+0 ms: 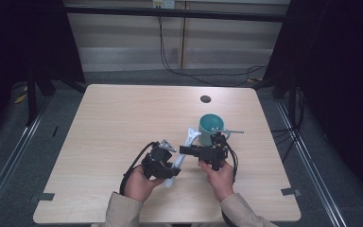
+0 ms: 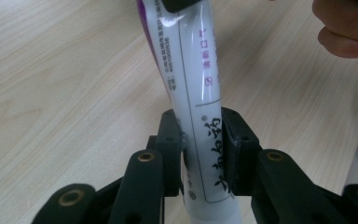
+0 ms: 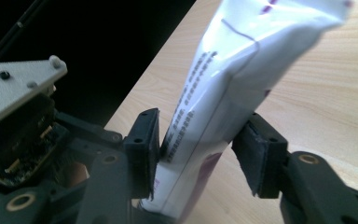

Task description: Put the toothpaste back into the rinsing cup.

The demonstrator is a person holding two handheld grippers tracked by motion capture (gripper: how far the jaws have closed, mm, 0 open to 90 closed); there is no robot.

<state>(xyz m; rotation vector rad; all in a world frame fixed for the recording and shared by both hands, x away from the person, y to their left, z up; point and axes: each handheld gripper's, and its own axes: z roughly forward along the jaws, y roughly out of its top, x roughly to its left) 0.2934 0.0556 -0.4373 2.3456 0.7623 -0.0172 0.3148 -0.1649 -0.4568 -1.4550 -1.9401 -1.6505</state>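
A white tube (image 1: 182, 151) is held off the table (image 1: 123, 123) between the two grippers, near the table's front edge and just in front of the teal cup (image 1: 211, 128). The high view gives its overall lie: cap end low by the left hand, flat crimped end up towards the cup. The print cannot be made out there.

The left gripper view brings the tube (image 2: 200, 116) close. It has a white body with a purple side band, a thin outlined panel, large dark Chinese characters running along its lower part, a few small pink characters higher up, and a column of fine print too small to read. The left gripper (image 2: 200, 154) has its jaws pressed against both sides of the tube near its cap end, clamped on it. At the top right of this view are the fingers of the other hand (image 2: 345, 28).

The right gripper view shows the tube's (image 3: 242, 88) wider, flattened part with rows of fine grey print (illegible) and purple marks. The right gripper (image 3: 200, 154) has its left pad against the tube, while the right pad stands slightly off it, so its jaws sit loosely about the tube.

The cup holds a thin pale stick-like item (image 1: 231, 131) that reaches out past its rim to the right. A small dark round spot (image 1: 205, 99) lies on the table beyond the cup.
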